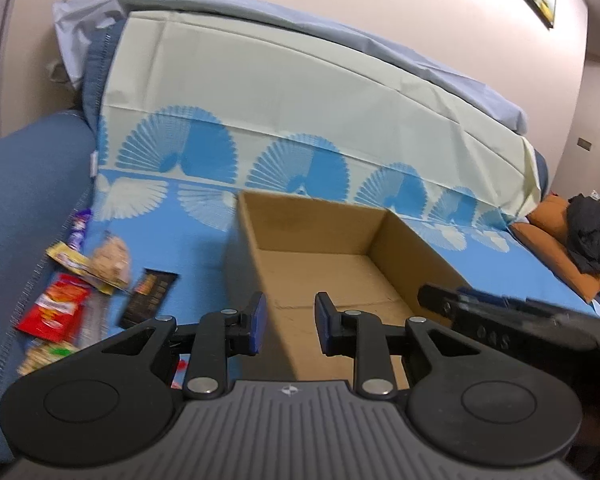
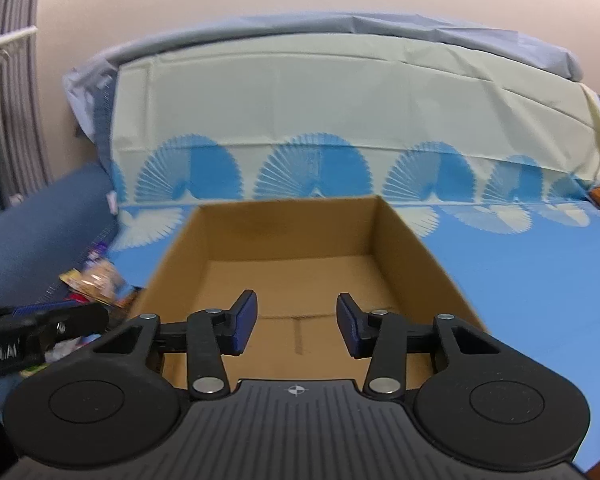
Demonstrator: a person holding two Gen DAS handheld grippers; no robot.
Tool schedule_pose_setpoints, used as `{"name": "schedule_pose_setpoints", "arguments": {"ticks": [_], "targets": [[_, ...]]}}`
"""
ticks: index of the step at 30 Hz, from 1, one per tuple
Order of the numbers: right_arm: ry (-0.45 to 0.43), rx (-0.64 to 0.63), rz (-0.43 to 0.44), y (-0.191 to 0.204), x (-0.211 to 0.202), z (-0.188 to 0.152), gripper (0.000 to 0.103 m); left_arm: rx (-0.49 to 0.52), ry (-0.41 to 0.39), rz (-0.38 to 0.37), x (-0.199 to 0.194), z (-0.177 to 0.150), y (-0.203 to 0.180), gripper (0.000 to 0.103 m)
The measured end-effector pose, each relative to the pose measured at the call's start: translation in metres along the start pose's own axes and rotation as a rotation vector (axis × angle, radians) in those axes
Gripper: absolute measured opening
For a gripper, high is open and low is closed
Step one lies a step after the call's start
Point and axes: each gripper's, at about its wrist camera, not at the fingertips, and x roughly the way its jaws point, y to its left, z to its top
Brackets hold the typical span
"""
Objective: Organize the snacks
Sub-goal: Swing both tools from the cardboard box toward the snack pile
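Note:
An open, empty cardboard box (image 1: 312, 224) (image 2: 284, 232) stands on the blue fan-patterned cloth. My left gripper (image 1: 290, 326) hovers over the box's near left corner, open, with nothing between its blue pads. To its left lies a heap of snacks: a red packet (image 1: 56, 310), a dark packet (image 1: 150, 298), a clear bag of beige pieces (image 1: 110, 264), a yellow packet (image 1: 70, 260) and a purple one (image 1: 78, 228). My right gripper (image 2: 296, 324) is open above the box's near edge and holds nothing. In the right wrist view the snack heap (image 2: 96, 280) shows past the box's left wall.
A padded blue armrest (image 1: 28, 184) borders the snacks on the left. The cloth-draped backrest (image 1: 300, 92) rises behind the box. An orange cushion (image 1: 556, 248) with a black garment (image 1: 592, 240) lies far right. Bare blue cloth (image 2: 540, 280) stretches right of the box.

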Motion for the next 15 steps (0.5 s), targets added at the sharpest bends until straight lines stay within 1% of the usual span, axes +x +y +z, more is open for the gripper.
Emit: {"name": "schedule_pose_setpoints", "arguments": {"ticks": [1,2,4,5,7,8,10,13,14,15], "targets": [[0.000,0.010,0.019,0.005,0.000,0.000,0.045,0.014,0.002,0.010,-0.003,0.005,0.007,0.029],[0.004,0.038,0.049,0.009,-0.002,0.002,0.045,0.049,-0.003,0.031,-0.007,0.011,0.015,0.029],[0.005,0.041,0.096,0.022,-0.003,0.003,0.045,0.106,0.008,0.062,-0.010,0.018,0.033,0.029],[0.005,0.040,0.121,0.029,-0.003,0.003,0.045,0.127,0.029,0.079,-0.010,0.019,0.043,0.029],[-0.010,0.008,0.160,0.046,-0.005,0.005,0.045,0.150,0.047,0.102,-0.013,0.015,0.066,0.030],[-0.034,-0.016,0.176,0.054,-0.007,0.003,0.045,0.157,0.050,0.111,-0.014,0.010,0.079,0.030],[-0.039,-0.050,0.221,0.071,-0.009,0.002,0.045,0.147,0.055,0.135,-0.016,-0.006,0.104,0.030],[-0.046,-0.112,0.282,0.099,-0.011,0.001,0.045,0.074,0.077,0.172,-0.014,-0.038,0.137,0.030],[-0.033,-0.122,0.299,0.105,-0.010,0.002,0.045,0.080,0.083,0.202,-0.019,-0.037,0.142,0.030],[-0.031,-0.135,0.319,0.115,-0.009,0.001,0.045,0.074,0.071,0.220,-0.022,-0.037,0.148,0.033]]}}
